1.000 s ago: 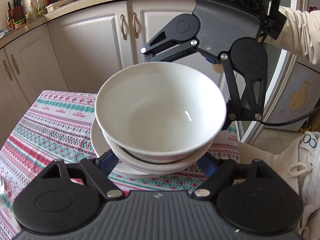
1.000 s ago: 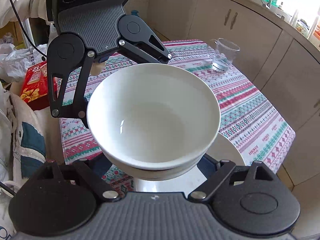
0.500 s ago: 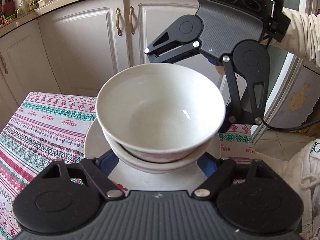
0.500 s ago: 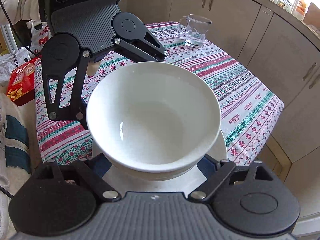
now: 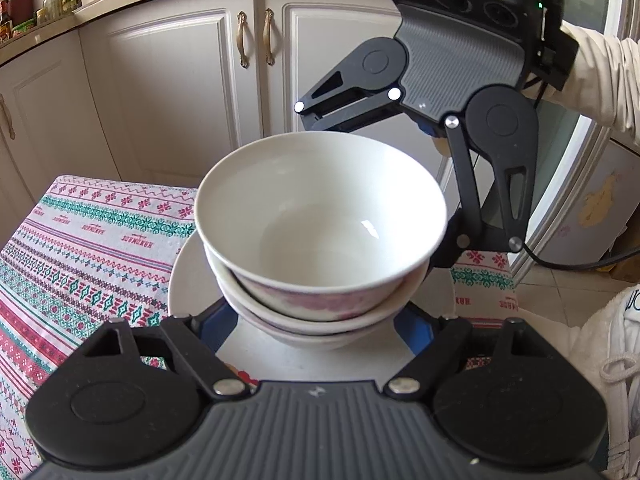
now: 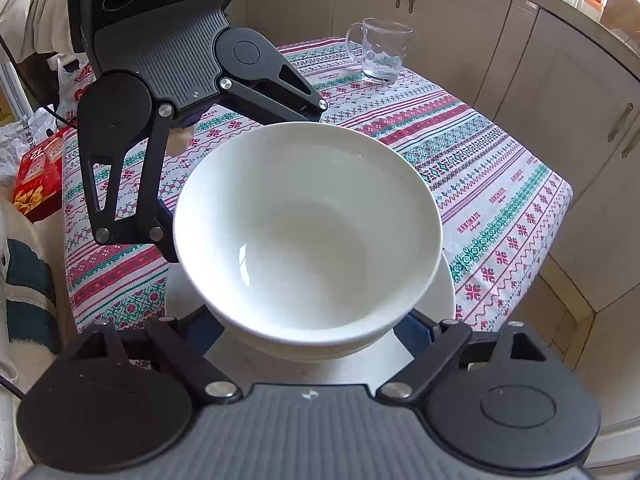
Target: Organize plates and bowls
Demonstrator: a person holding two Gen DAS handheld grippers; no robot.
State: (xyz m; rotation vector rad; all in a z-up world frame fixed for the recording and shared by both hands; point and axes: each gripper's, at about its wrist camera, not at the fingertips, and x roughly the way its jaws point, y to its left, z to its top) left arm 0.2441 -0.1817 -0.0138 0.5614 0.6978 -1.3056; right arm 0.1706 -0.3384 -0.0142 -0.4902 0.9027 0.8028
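Stacking looks close to finished: the bowl stack [image 5: 320, 240], at least two white bowls nested with a third rim perhaps showing beneath them, sits over the white plate [image 5: 188, 276] at the tabletop [image 5: 80, 248] edge nearest the person. In the left wrist view the plate peeks out at about 9 o'clock of the bowls; in the right wrist view it shows at about 4 o'clock. Whether the lowest bowl's foot has fully settled on the plate is hard to tell, since the bowls hide the contact.

The left gripper [image 5: 316, 320] and the right gripper [image 5: 440, 184] face each other across the stack, from opposite sides. Each has its jaws set wide around the lower bowls, with blue pads close against the bowl walls on either side. By that reading both are holding the stack together, not merely flanking it, though the pads themselves are mostly hidden under the rims.

As for what is left: setting the stack fully down and letting go, if that is not already done. Elsewhere on the patterned cloth only a glass mug [image 6: 380, 52] stands, at about 1 o'clock and well apart from the bowls, and no other plates or bowls are visible on the tabletop.
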